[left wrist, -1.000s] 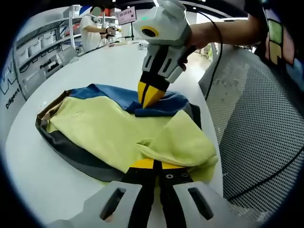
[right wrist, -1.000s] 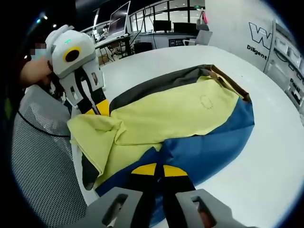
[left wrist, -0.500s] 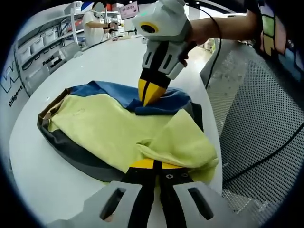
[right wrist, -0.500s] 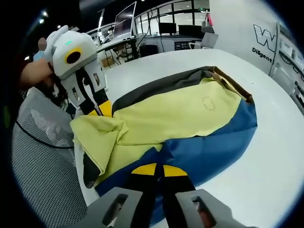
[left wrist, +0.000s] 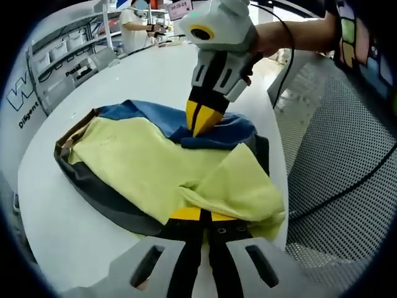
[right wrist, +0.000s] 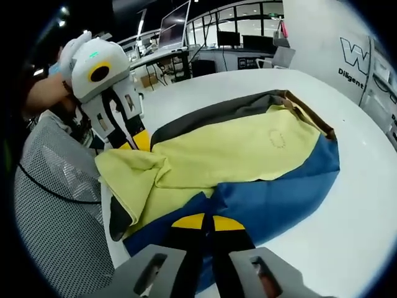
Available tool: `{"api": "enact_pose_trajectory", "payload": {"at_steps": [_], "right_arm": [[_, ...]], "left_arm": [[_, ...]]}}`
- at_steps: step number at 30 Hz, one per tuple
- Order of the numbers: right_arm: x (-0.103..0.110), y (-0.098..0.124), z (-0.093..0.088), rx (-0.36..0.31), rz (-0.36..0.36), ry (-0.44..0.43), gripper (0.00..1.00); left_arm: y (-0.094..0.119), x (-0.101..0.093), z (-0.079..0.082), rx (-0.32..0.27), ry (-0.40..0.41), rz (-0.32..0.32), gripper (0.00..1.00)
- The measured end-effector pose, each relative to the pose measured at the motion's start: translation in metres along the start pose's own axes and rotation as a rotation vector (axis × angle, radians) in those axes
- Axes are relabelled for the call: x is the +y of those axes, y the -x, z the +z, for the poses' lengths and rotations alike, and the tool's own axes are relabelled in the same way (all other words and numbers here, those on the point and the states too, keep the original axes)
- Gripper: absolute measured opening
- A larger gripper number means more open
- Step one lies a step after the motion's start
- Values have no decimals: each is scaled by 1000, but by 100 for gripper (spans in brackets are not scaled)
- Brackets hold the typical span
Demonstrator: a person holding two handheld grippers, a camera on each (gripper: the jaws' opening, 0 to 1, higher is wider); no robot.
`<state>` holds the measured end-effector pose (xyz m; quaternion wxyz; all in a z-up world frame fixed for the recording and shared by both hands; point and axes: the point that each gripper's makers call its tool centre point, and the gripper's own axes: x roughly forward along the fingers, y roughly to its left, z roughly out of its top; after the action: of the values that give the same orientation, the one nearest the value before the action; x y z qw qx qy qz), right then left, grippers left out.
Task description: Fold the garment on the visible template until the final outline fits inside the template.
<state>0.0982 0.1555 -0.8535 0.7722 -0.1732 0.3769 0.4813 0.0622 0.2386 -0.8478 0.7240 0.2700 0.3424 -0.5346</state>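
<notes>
A yellow, blue and dark grey garment (left wrist: 142,161) lies bunched on the round white table (left wrist: 74,242). At the bottom of the left gripper view my left gripper (left wrist: 201,215) is shut on a folded yellow flap by the table's near edge. My right gripper (left wrist: 200,122) comes in from above, shut on the blue cloth (left wrist: 217,133). In the right gripper view the garment (right wrist: 248,152) spreads away from my right gripper (right wrist: 208,221), which pinches its blue edge. The left gripper (right wrist: 134,141) stands at the yellow flap (right wrist: 127,180) on the left.
A mesh chair back (left wrist: 347,161) stands close to the table's edge, also in the right gripper view as the mesh chair (right wrist: 56,236). A black cable (left wrist: 286,68) hangs from the right gripper. Shelves (left wrist: 59,56) and a person (left wrist: 138,28) are beyond the table.
Both grippers keep their hold on the garment. The views have shifted slightly with the hands; the garment's shape looks the same.
</notes>
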Motion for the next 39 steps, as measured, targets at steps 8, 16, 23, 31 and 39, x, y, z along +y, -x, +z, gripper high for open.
{"api": "enact_pose_trajectory", "payload": {"at_steps": [8,16,23,31,39], "right_arm": [[9,-11,11,-12,24,9,0],[16,-21,22,-19,36,20,0],[25,-31,33,-39,51,39,0],[25,-25,32,-26,55,0,0],[18,-4,26,-20,17,-10,0]], "left_arm": [[10,6,-13,31,6,36,0],[19,10,-25,67,21,64,0],[30,14,-39,90,24,91,0],[32,14,-41,92,62,136,0],[32,15,-41,88,77,143,0]]}}
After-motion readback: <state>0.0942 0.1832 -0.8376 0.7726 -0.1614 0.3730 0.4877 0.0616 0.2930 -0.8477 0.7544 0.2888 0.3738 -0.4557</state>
